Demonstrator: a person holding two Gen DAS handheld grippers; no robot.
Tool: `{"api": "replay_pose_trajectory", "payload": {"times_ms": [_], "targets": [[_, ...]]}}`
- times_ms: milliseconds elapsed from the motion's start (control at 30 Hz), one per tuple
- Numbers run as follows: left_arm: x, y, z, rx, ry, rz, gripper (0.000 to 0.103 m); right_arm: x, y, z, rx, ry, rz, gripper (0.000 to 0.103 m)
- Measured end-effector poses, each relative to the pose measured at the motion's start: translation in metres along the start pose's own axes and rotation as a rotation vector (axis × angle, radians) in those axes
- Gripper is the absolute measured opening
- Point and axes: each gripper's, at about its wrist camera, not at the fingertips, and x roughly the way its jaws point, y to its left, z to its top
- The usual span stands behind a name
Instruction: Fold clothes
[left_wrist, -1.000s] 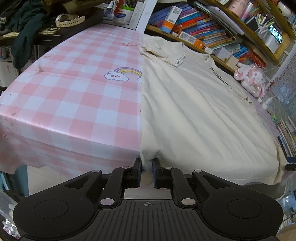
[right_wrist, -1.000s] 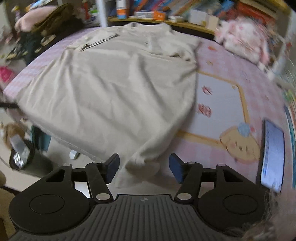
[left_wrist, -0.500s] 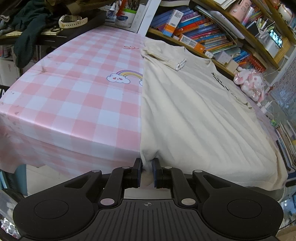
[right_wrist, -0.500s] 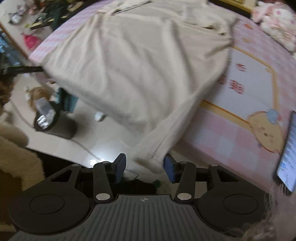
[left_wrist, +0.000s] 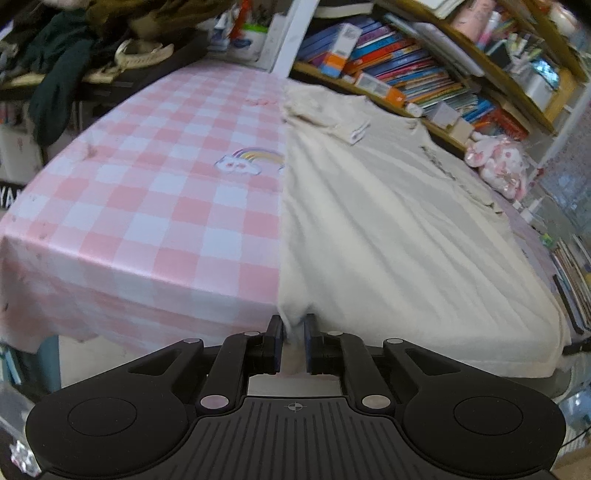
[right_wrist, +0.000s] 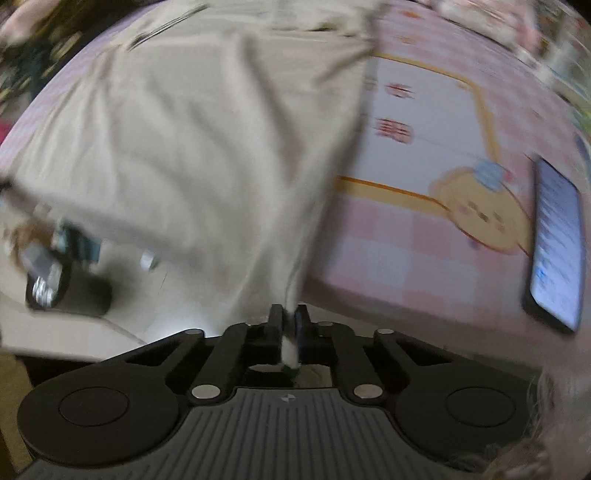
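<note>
A cream T-shirt (left_wrist: 388, 229) lies spread over a table with a pink checked cloth (left_wrist: 147, 206), its neck end far away by the shelves. My left gripper (left_wrist: 293, 328) is shut on the near left corner of the shirt's hem at the table's front edge. In the right wrist view the same cream T-shirt (right_wrist: 207, 140) hangs over the table edge. My right gripper (right_wrist: 289, 319) is shut on its other hem corner, with a pinch of cloth showing between the pads. That view is blurred.
A phone (right_wrist: 557, 236) with a lit screen lies on the pink cloth at the right. Bookshelves (left_wrist: 424, 74) and a pink plush toy (left_wrist: 498, 166) stand behind the table. Dark clothes (left_wrist: 55, 74) pile up at the far left. A bin (right_wrist: 55, 280) stands on the floor below.
My right gripper has closed from wide open onto the shirt's hem corner and shifted toward the table edge. My left gripper has kept its hold and place.
</note>
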Motion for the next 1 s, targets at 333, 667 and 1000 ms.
{"api": "replay_pose_trajectory", "payload": {"times_ms": [333,667,1000], "targets": [[0.011,0.011,0.006,0.027,0.068,0.007,0.025,0.000,-0.019,-0.006,0.160,-0.046,0.066,0.021],[0.027,0.016,0.005,0.027,0.123,-0.026,0.025,0.024,-0.015,0.000,0.086,-0.038,0.073,0.030],[0.010,0.012,0.002,0.040,0.123,-0.019,0.007,0.012,-0.019,-0.009,0.121,-0.043,0.090,0.004]]}}
